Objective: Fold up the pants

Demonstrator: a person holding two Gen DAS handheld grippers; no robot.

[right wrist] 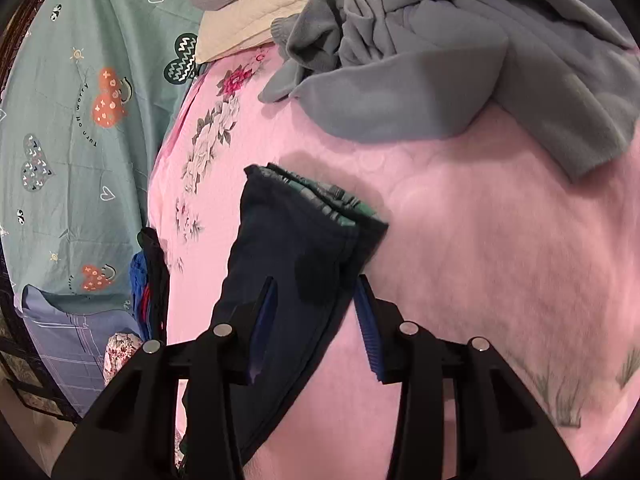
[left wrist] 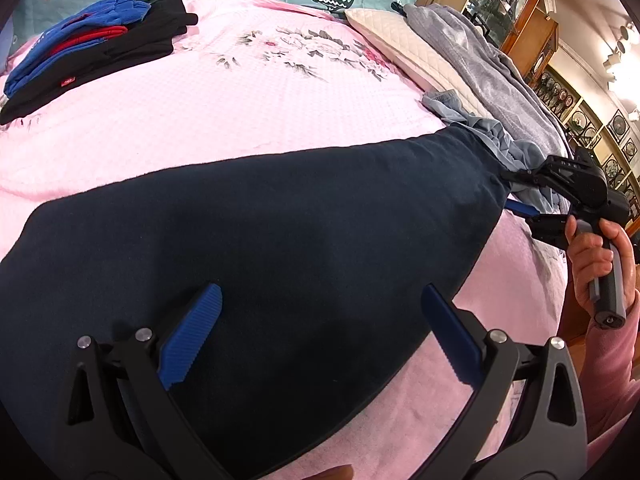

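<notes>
Mid-fold, the gaping left tongs [left wrist: 320, 332] hover over the dark pants [left wrist: 260, 240], while the right tongs [right wrist: 316, 320], part-open, straddle the leg end at lower centre, ungripped; closing there likely comes next.

Pink bedspread [left wrist: 240, 100] open mid, folded stack [left wrist: 92, 52] far-left, grey heap [right wrist: 460, 60] far-right

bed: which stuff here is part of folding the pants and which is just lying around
In the job:
dark navy pants
left tongs
right tongs

Lying about:
folded clothes stack
grey fleece garment
cream pillow
grey blanket
</notes>
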